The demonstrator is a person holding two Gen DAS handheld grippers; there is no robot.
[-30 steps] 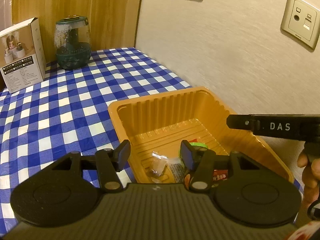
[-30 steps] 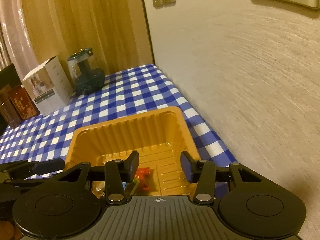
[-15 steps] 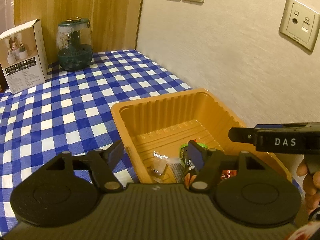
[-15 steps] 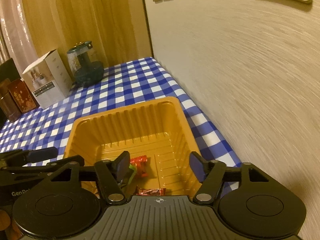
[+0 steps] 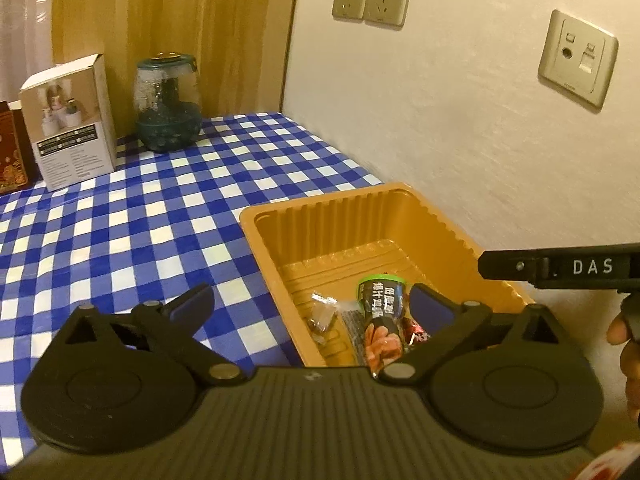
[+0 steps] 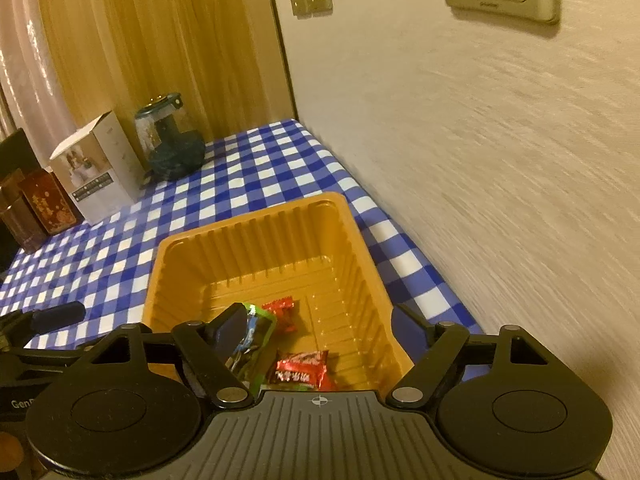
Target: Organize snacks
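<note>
An orange plastic tray sits on the blue checked tablecloth against the wall; it also shows in the right wrist view. Inside lie a green-topped dark snack packet, a clear-wrapped candy and red-wrapped candies. My left gripper is open wide and empty above the tray's near left corner. My right gripper is open wide and empty above the tray's near end. The right gripper's side shows as a black bar marked DAS.
A white product box and a dark green glass jar stand at the table's far end by the wooden panel. Dark red boxes stand left of them. The wall with sockets runs along the table's right edge.
Both grippers have opened wider and pulled back and up from the tray. A red candy that was at the right gripper now lies on the tray floor.
</note>
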